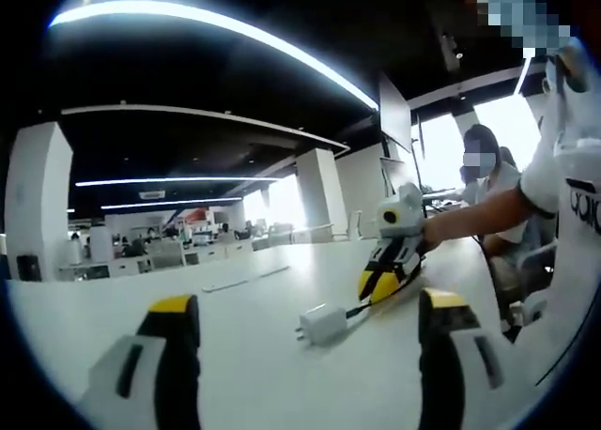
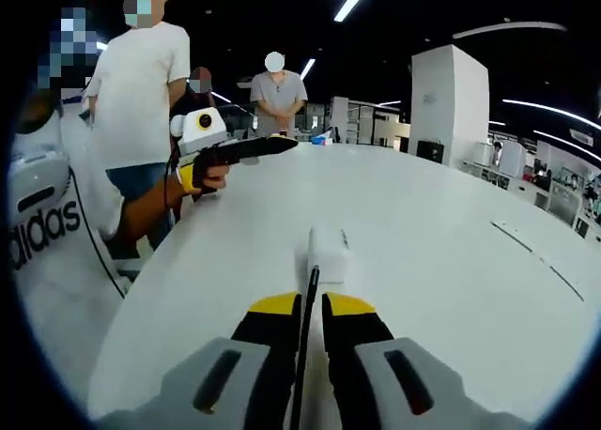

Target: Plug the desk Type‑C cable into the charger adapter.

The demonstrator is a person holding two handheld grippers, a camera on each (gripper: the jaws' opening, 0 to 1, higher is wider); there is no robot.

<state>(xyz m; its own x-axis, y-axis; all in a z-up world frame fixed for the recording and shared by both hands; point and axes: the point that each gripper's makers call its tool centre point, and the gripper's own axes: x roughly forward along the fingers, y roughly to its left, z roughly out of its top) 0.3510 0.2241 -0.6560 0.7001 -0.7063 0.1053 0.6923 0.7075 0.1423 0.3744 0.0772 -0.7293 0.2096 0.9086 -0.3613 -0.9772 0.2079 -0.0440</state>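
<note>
A white charger adapter (image 1: 322, 323) lies on the white table (image 1: 235, 355), prongs toward the left. A black Type-C cable (image 1: 355, 310) runs from its right end into my right gripper (image 1: 387, 270), which is shut on it low over the table. My left gripper (image 1: 307, 304) stands open just in front of the adapter with nothing between its fingers. In the right gripper view the cable (image 2: 306, 317) passes between the closed yellow tips of my right gripper (image 2: 312, 306) and reaches the adapter (image 2: 325, 254). I cannot tell whether the plug is seated. My left gripper (image 2: 246, 148) hovers at far left.
The person's arm (image 1: 488, 209) reaches in from the right. Two people (image 2: 141, 83) stand by the table's far edge. A thin strip (image 1: 246, 279) lies on the table beyond the adapter. White pillars (image 1: 38, 200) and office desks stand behind.
</note>
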